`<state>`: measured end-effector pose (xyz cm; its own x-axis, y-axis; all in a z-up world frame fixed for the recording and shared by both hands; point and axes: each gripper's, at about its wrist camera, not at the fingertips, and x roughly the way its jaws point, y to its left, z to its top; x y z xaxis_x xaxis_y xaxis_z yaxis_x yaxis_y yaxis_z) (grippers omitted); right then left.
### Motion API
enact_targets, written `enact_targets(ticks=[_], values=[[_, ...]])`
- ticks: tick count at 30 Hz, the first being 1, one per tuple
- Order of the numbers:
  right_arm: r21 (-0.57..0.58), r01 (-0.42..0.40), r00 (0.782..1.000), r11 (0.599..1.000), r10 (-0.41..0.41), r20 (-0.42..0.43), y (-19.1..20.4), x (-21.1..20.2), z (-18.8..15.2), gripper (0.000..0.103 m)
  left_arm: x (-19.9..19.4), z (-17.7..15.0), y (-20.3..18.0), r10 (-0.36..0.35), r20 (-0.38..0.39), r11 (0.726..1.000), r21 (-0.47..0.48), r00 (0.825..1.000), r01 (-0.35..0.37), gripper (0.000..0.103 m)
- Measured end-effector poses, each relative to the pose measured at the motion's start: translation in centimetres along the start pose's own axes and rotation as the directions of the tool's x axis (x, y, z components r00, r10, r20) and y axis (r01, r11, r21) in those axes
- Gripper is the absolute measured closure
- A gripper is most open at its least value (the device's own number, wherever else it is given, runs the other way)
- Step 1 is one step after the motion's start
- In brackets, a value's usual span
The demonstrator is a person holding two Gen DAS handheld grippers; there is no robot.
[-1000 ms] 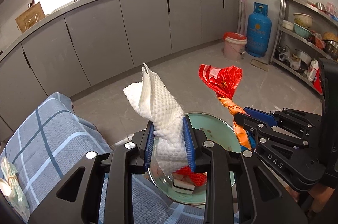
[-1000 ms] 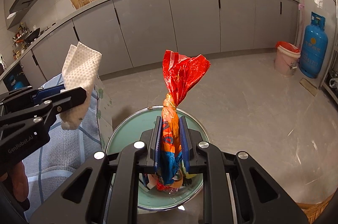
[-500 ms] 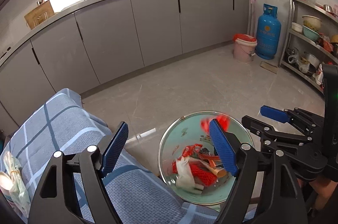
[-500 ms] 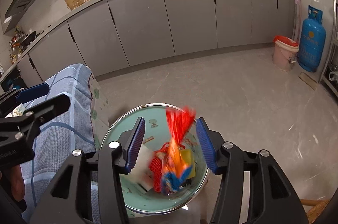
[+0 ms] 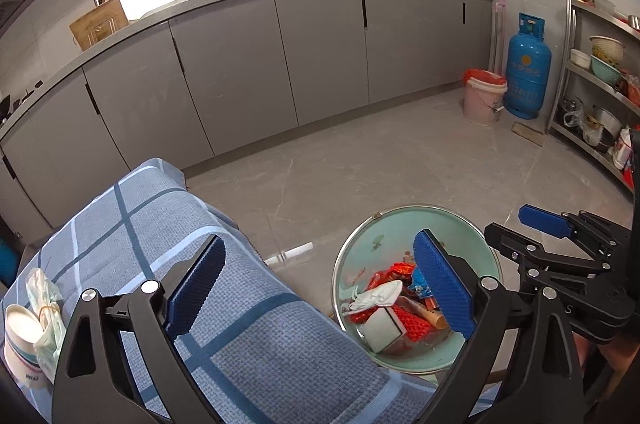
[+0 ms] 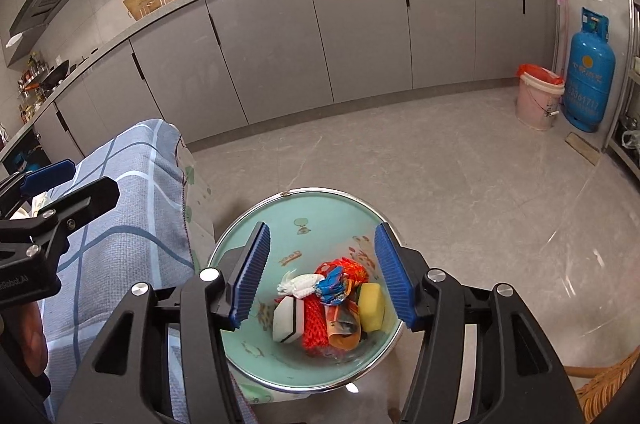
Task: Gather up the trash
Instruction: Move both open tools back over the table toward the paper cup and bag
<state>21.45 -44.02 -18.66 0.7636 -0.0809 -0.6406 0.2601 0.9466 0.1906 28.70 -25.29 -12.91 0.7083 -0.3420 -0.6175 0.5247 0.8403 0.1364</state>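
Note:
A mint-green bin (image 5: 384,236) (image 6: 320,212) with a metal rim stands on the floor beside the table. Inside it lie a crumpled white paper towel (image 5: 378,296) (image 6: 300,284), a red and orange wrapper (image 5: 394,270) (image 6: 344,272), a yellow sponge (image 6: 370,306) and other scraps. My left gripper (image 5: 320,242) hangs over the table edge and the bin's left side; its jaws are opening, with nothing between them. Straight above the bin, my right gripper (image 6: 322,230) has jaws that are opening and empty. Its fingers (image 5: 544,222) show at the right of the left wrist view.
A blue checked cloth (image 5: 240,304) covers the table on the left. On it stands a paper cup (image 5: 20,336) with a plastic bag. Grey cabinets (image 5: 320,44) run along the far wall. A pink bucket (image 5: 482,100) and a blue gas cylinder (image 5: 526,64) stand far right.
Both grippers went from shut to open. The white paper towel fell from the left one and the red wrapper from the right one, both into the bin.

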Motion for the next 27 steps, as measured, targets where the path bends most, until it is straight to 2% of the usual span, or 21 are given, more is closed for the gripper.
enact_targets(ticks=[11, 27], values=[[-0.029, -0.03, 0.999, 0.999, 0.031, 0.009, 2.8, -1.2, 0.2, 0.047, -1.8, -0.8, 2.1, 0.031, 0.003, 0.999, -0.033, 1.0, -0.03, 0.009], [-0.098, -0.094, 0.996, 0.991, 0.094, -0.003, 8.9, -2.5, -0.4, 0.045, -3.5, -2.8, 5.8, 0.066, -0.009, 0.993, -0.097, 0.998, -0.067, 0.009]])
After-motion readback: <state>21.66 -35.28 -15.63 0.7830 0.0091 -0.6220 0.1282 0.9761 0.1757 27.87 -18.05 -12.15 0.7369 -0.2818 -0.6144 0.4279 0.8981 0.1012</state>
